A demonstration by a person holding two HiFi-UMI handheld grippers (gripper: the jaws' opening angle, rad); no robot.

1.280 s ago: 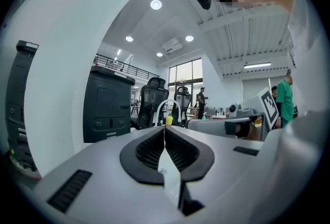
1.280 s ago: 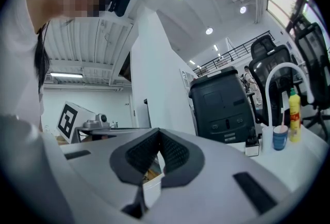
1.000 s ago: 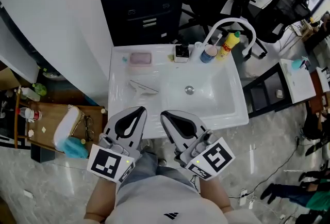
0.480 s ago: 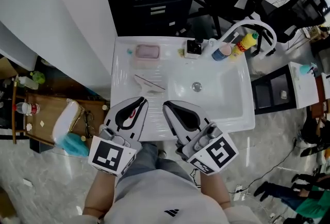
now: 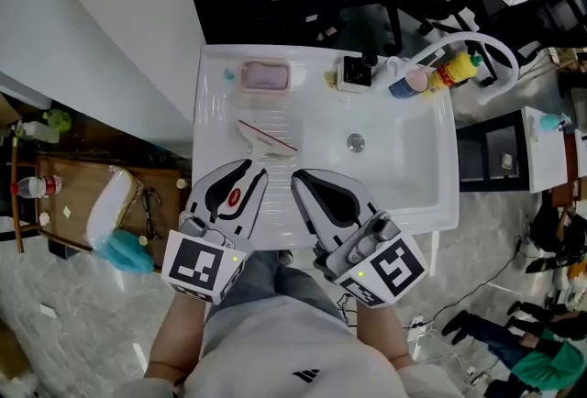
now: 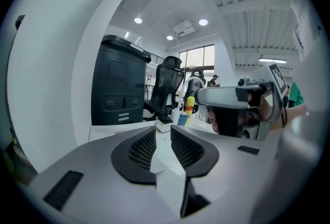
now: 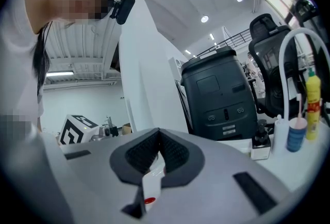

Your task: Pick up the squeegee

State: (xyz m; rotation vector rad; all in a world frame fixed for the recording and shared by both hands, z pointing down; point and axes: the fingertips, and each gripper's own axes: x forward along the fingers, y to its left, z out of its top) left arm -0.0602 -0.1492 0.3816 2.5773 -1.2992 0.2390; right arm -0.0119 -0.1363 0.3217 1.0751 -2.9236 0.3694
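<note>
The squeegee (image 5: 268, 136) looks light, stiff, slick, so we'd pinch its handle; left gripper (image 5: 242, 171) opening, empty; right gripper (image 5: 305, 180) clenched, empty.

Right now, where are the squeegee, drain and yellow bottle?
squeegee (image 5: 269, 137), head view, middle of its red edge.
drain (image 5: 356, 142), head view, centre of the metal plug.
yellow bottle (image 5: 454, 72), head view, middle of its body.

White sink top (image 5: 216, 126) carries squeegee (image 5: 268, 136), pink block (image 5: 265, 75), yellow bottle (image 5: 456, 71).
</note>
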